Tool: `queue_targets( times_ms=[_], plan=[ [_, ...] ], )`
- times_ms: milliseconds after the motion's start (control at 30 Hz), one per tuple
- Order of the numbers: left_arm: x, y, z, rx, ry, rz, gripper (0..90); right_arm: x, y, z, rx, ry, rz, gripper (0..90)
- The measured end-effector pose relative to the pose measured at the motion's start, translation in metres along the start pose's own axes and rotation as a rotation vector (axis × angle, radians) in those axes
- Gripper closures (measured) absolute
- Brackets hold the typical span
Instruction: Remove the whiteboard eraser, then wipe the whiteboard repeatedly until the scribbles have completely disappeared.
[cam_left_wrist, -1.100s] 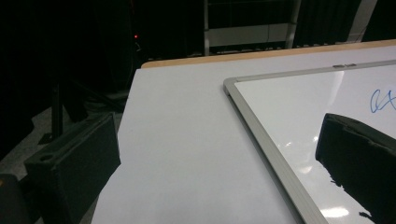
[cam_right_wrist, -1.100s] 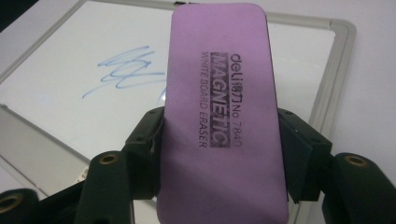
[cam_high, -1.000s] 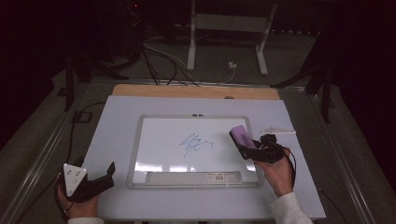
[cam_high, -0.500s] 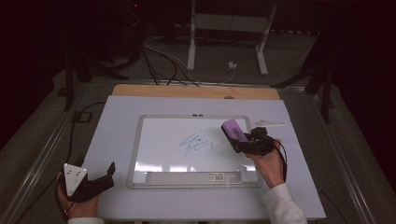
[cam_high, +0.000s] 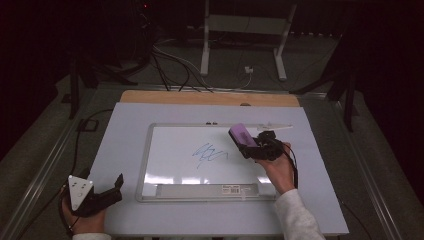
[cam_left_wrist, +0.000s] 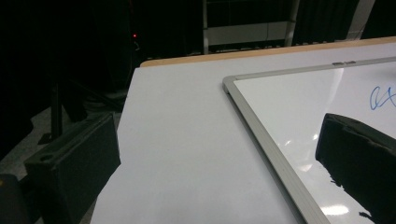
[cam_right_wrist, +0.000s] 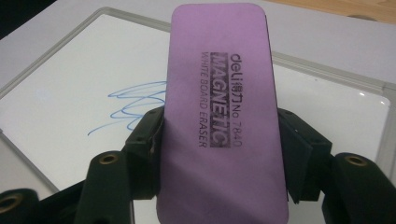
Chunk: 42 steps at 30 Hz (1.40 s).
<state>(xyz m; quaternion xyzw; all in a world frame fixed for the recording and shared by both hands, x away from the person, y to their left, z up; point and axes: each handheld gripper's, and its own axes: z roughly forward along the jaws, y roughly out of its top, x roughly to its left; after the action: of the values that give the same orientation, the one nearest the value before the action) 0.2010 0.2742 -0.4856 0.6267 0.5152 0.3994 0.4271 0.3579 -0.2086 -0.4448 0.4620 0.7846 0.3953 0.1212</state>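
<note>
Down at the near left corner of the white table the left gripper rests with its jaws spread and nothing between them, just short of the whiteboard. Farther in, the right gripper is clamped on both long sides of a purple eraser, held over the board's right part, just right of the blue scribble.
</note>
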Motion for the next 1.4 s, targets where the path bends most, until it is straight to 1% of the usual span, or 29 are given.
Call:
queue_targets(
  times_ms=[67, 200, 333, 367, 567, 667, 733, 767, 800, 900, 933, 1133, 1400],
  plan=[
    [0.000, 0.000, 0.000, -0.001, 0.001, 0.000, 0.6, 0.001, 0.001, 0.002, 0.002, 0.002, -0.005, 41.0],
    [0.000, 0.000, 0.000, 0.000, 0.000, 0.001, 0.6, 0.005, 0.003, 0.010, 0.014, 0.001, -0.035, 41.0],
    [0.000, 0.000, 0.000, -0.002, 0.000, 0.001, 0.6, 0.009, 0.006, 0.016, 0.022, 0.002, -0.048, 41.0],
    [0.000, 0.000, 0.000, -0.001, 0.000, 0.000, 0.6, 0.012, 0.008, 0.020, 0.027, 0.002, -0.060, 41.0],
    [0.001, 0.000, 0.000, -0.003, -0.003, -0.003, 0.6, 0.017, 0.009, 0.028, 0.043, -0.004, -0.086, 41.0],
    [0.001, 0.000, 0.001, -0.001, -0.005, -0.001, 0.6, 0.018, 0.007, 0.035, 0.065, -0.003, -0.093, 41.0],
    [0.000, 0.000, 0.000, -0.002, -0.004, 0.001, 0.6, 0.020, 0.006, 0.040, 0.080, -0.006, -0.107, 41.0],
    [0.000, 0.000, 0.000, -0.002, -0.004, 0.001, 0.6, 0.020, 0.006, 0.040, 0.080, -0.006, -0.107, 41.0],
    [0.000, 0.000, 0.001, -0.003, -0.003, 0.000, 0.6, 0.021, 0.005, 0.043, 0.095, -0.012, -0.128, 41.0],
    [0.000, 0.000, 0.001, 0.001, -0.004, 0.001, 0.6, 0.023, 0.005, 0.047, 0.106, -0.013, -0.141, 40.9],
    [0.000, 0.000, 0.001, 0.000, -0.004, 0.001, 0.6, 0.023, 0.003, 0.050, 0.119, -0.015, -0.149, 41.0],
    [0.001, 0.000, 0.001, 0.001, -0.006, 0.002, 0.6, 0.024, 0.000, 0.056, 0.147, -0.010, -0.149, 40.9],
    [0.001, 0.000, 0.002, 0.000, -0.009, 0.003, 0.6, 0.026, -0.006, 0.064, 0.189, -0.006, -0.162, 40.9]
  ],
)
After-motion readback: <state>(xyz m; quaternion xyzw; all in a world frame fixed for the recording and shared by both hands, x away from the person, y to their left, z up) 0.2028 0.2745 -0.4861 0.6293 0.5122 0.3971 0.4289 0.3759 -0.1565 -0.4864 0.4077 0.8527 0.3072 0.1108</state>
